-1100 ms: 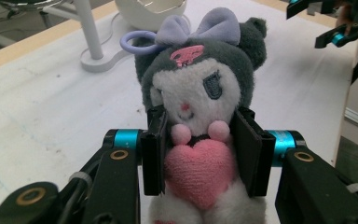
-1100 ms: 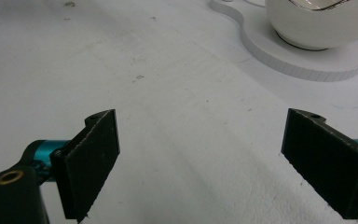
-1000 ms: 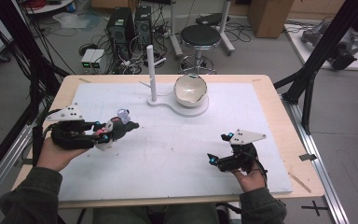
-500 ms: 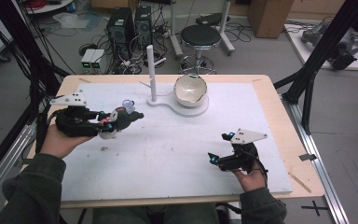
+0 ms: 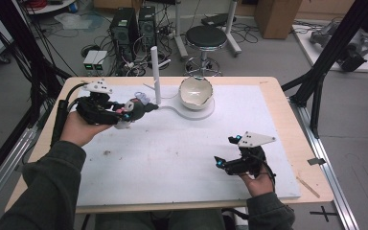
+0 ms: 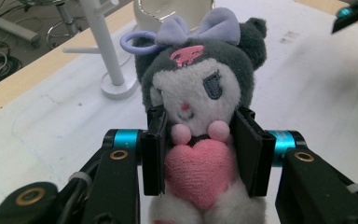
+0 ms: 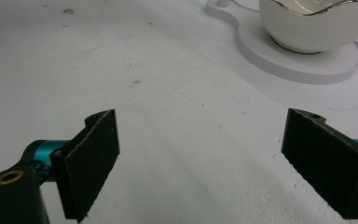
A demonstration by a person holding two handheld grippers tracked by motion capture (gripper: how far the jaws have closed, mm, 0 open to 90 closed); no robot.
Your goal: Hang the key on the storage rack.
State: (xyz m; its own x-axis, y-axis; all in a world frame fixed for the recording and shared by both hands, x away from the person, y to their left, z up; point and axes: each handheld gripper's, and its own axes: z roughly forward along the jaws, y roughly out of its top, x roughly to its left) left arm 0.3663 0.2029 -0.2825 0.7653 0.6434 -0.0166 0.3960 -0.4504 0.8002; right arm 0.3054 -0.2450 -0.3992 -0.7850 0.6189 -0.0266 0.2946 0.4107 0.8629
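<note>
My left gripper (image 6: 200, 151) is shut on a plush toy (image 6: 200, 93) with a dark hood, white face, lilac bow and pink heart; its pads squeeze the body from both sides. A lilac ring (image 6: 137, 42) hangs off the toy's head. In the high view the left gripper (image 5: 132, 112) holds the plush toy (image 5: 135, 106) above the mat, just left of the white post (image 5: 155, 74). My right gripper (image 5: 219, 163) rests low at the front right of the mat, its jaws wide apart with nothing between them (image 7: 214, 154).
A white stand base (image 5: 191, 111) carries the upright post and a white bowl (image 5: 196, 92) at the back middle of the white mat (image 5: 187, 148). The bowl (image 7: 317, 23) lies ahead of the right gripper. Wooden table edges frame the mat.
My left hand has carried the plush toy up and to the right, toward the white post. The right hand has stayed where it was.
</note>
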